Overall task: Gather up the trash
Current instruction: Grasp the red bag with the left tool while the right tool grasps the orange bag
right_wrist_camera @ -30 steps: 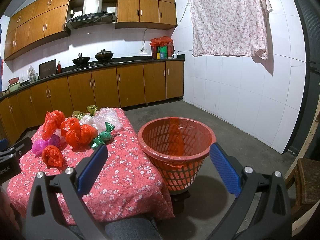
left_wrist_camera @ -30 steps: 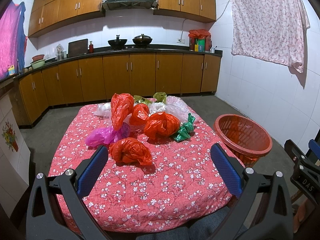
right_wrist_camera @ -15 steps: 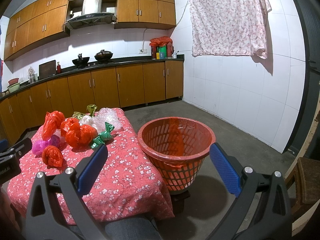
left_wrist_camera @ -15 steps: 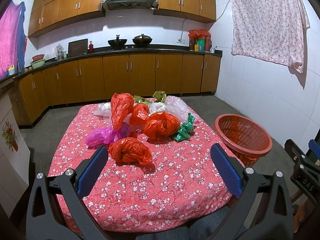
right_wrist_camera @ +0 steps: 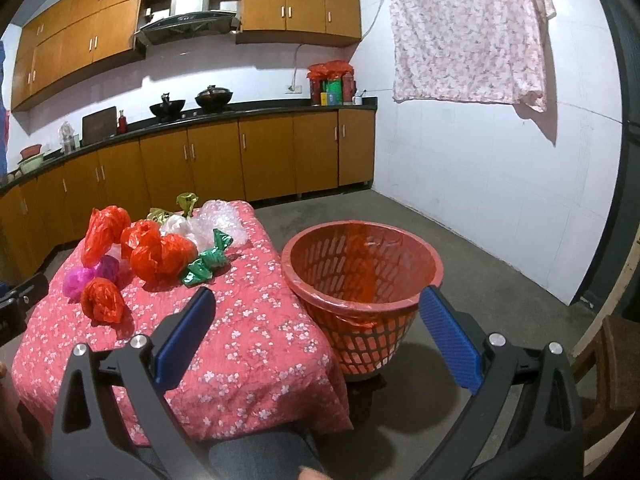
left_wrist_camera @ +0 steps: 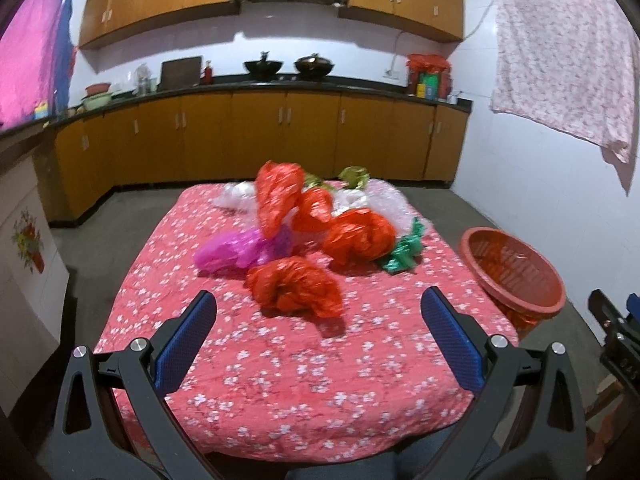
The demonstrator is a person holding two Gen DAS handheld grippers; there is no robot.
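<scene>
Several crumpled plastic bags lie on a table with a red flowered cloth (left_wrist_camera: pixel 304 368). The nearest red bag (left_wrist_camera: pixel 294 290) lies just beyond my open, empty left gripper (left_wrist_camera: pixel 318 316). Behind it are a magenta bag (left_wrist_camera: pixel 240 250), a bigger red bag (left_wrist_camera: pixel 358 236), a green bag (left_wrist_camera: pixel 402 252) and clear bags. A red mesh basket (right_wrist_camera: pixel 362 258) lined with red plastic stands on the floor right of the table. My right gripper (right_wrist_camera: pixel 316 314) is open and empty, above the table's right edge near the basket. The bags also show in the right wrist view (right_wrist_camera: pixel 102 300).
Brown kitchen cabinets (left_wrist_camera: pixel 260 136) with a dark counter run along the back wall. A flowered cloth (right_wrist_camera: pixel 468 36) hangs on the white right wall. A wooden stool (right_wrist_camera: pixel 612 364) stands at the far right. Grey floor surrounds the table.
The left gripper has moved forward and a little left toward the nearest red bag. The right gripper has barely moved. Both stay open.
</scene>
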